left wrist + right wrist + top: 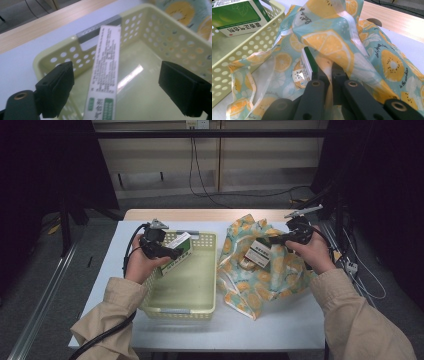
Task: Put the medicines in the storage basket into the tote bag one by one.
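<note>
On the surface (280, 327), a pale sheet over a wooden top, the yellow perforated basket (186, 306) serves as the landmark: it sits at the middle-left, and to its right, touching its wall, lies the lemon-print bag (260, 285), crumpled and open. Above the basket's left rim the left gripper (176, 253) hovers with a green-and-white box (177, 254) between its jaws; in the left gripper view the jaws stand well apart on either side of that box (103, 75), not pressing it, so it looks released or about to drop into the basket. Right of the basket, over the bag, the right gripper (272, 240) has its jaws drawn together on the bag's fabric, next to a second small box (258, 253) resting in the folds; from the right gripper view I cannot tell if that box (308, 65) itself is pinched or just the cloth.

The step in hand seems to be moving boxes from bag to basket. To do it well, the left hand (142, 265) should back straight away from the basket so the jaws do not snag the box, while the right hand (315, 252) keeps the bag mouth lifted and open so the next box is reachable.

Beyond the basket's far side the room is dim, with wooden panelling, dangling cables and dark frames at both sides
</note>
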Tool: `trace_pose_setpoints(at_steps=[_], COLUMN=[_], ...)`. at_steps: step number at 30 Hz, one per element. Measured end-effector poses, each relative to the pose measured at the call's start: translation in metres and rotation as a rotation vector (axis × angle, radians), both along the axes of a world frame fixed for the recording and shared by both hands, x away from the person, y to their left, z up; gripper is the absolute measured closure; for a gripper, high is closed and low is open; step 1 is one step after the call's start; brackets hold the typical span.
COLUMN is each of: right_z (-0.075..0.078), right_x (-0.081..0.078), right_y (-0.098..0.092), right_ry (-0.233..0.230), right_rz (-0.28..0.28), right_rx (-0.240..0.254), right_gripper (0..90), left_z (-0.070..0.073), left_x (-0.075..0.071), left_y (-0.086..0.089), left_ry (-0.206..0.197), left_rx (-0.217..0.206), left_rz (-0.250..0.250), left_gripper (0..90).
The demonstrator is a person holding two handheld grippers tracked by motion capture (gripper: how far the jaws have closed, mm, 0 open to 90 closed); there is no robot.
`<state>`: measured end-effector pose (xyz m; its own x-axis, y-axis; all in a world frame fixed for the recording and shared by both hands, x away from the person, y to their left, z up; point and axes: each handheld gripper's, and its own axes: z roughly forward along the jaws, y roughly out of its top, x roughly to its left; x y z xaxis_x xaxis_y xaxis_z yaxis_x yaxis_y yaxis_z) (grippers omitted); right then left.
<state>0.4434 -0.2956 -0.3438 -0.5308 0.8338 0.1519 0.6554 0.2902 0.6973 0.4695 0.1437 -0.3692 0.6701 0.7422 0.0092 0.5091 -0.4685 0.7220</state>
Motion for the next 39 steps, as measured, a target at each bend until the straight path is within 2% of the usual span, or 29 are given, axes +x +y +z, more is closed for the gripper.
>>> trace_pose_setpoints(at_steps=[3, 6, 13, 15, 16, 17, 19, 20, 22, 27, 32, 36, 37, 39], right_z=[-0.001, -0.001, 0.000, 0.000, 0.000, 0.000, -0.001, -0.001, -0.001, -0.003, -0.002, -0.002, -0.002, -0.002], right_x=[0.000, 0.000, -0.001, -0.001, -0.001, -0.001, 0.000, 0.000, 0.000, -0.001, -0.001, -0.001, -0.001, -0.001], right_y=[-0.001, -0.001, -0.001, -0.001, -0.001, -0.002, -0.002, -0.002, -0.002, -0.002, -0.004, -0.006, -0.006, -0.006], right_ry=[0.001, 0.001, 0.000, -0.001, -0.001, 0.000, -0.001, -0.001, -0.003, 0.000, -0.002, -0.002, -0.004, -0.005], right_rz=[0.001, 0.002, 0.002, 0.004, 0.004, 0.003, 0.002, 0.002, 0.003, -0.002, -0.006, -0.006, -0.006, -0.006], right_rx=[0.003, 0.003, 0.003, 0.002, 0.001, 0.001, 0.000, 0.000, 0.003, 0.005, 0.007, 0.008, 0.011, 0.011], right_gripper=[89.7, 89.7, 89.6, 89.6, 89.6, 89.6, 89.6, 89.6, 89.6, 89.7, 89.7, 89.7, 89.7, 89.7], left_z=[-0.003, -0.006, -0.013, -0.014, -0.015, -0.015, -0.017, -0.017, -0.018, -0.014, -0.003, 0.016, 0.023, 0.033], left_x=[0.000, -0.002, -0.005, -0.006, -0.006, -0.006, -0.007, -0.008, -0.009, -0.012, -0.015, -0.021, -0.023, -0.026], left_y=[0.006, 0.009, 0.010, 0.010, 0.009, 0.010, 0.010, 0.011, 0.011, 0.004, 0.001, -0.002, -0.003, -0.006], left_ry=[0.007, 0.013, 0.040, 0.042, 0.035, 0.047, 0.052, 0.052, 0.061, 0.064, 0.076, 0.061, 0.063, 0.053], left_rx=[0.015, 0.058, 0.069, 0.100, 0.110, 0.101, 0.106, 0.099, 0.094, 0.096, 0.024, -0.009, -0.034, -0.055], left_rz=[0.005, 0.007, -0.003, -0.012, 0.003, -0.006, 0.005, 0.006, 0.006, 0.000, -0.005, -0.027, -0.039, -0.053], left_gripper=[16.2, 20.2, 30.9, 37.1, 39.6, 42.8, 50.8, 50.8, 58.0, 62.6, 62.9, 63.0, 63.0, 63.0])
